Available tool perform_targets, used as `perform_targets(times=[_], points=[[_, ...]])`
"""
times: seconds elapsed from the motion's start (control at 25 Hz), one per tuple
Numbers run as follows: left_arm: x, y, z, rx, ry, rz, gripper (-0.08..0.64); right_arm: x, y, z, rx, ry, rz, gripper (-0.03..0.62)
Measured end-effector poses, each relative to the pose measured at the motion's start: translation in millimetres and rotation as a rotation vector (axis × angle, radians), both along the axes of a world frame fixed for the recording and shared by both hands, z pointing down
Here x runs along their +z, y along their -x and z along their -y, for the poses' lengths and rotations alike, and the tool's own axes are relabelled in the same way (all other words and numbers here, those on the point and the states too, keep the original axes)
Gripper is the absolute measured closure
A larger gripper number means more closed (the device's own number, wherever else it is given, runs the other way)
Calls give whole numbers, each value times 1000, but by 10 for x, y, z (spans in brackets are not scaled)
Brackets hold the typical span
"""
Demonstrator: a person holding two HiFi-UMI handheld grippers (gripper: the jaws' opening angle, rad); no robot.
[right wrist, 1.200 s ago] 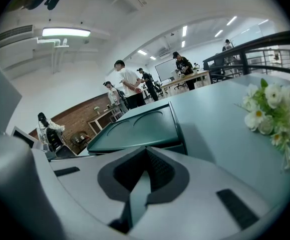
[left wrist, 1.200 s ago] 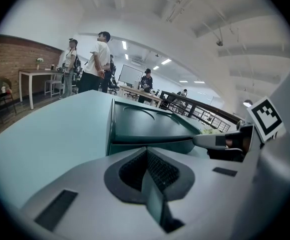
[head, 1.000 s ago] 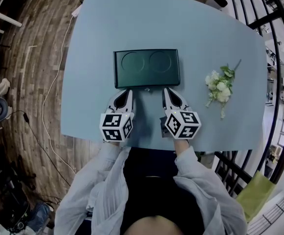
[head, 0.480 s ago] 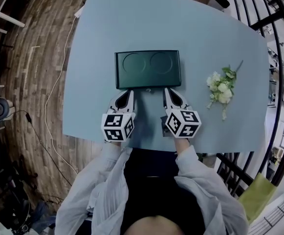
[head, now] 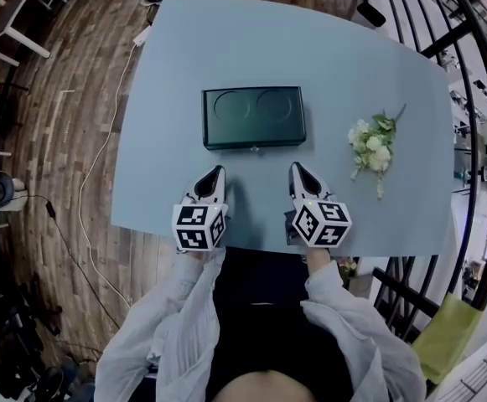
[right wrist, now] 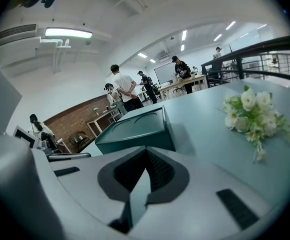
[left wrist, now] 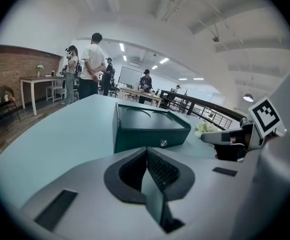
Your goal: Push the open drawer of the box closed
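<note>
Box (head: 254,117): dark green, two round recesses in the lid, standing mid-surface (head: 176,57) on pale blue. Drawer (left wrist: 135,140): front flush with the box body, small knob (left wrist: 163,143) facing the person.
Left gripper (head: 215,174): jaws together, nothing between them, tip near the box front but apart from it.
Right gripper (head: 299,171): jaws together, empty, also short of the box.
Flowers (head: 373,149): white sprig lying to the right of the box.
</note>
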State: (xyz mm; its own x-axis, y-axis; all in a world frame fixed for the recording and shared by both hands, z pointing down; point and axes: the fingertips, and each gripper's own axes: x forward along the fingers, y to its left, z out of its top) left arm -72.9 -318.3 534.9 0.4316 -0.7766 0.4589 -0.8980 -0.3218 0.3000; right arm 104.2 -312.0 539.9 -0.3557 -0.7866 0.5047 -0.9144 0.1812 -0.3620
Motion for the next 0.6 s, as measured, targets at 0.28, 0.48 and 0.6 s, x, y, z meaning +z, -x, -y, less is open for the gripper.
perform_targets(times=[0.28,0.48,0.6], points=[[-429,57,-431,62,-139,6,544,-356,-17,-501,12,-87,-10,586],[-676,64,-707,87,-214,25,544,-558,70,-817,-11,-136,-6,586],[-789,55,-892,99,-243,13,545,-666,104,-992,-25,-164,-9,586]])
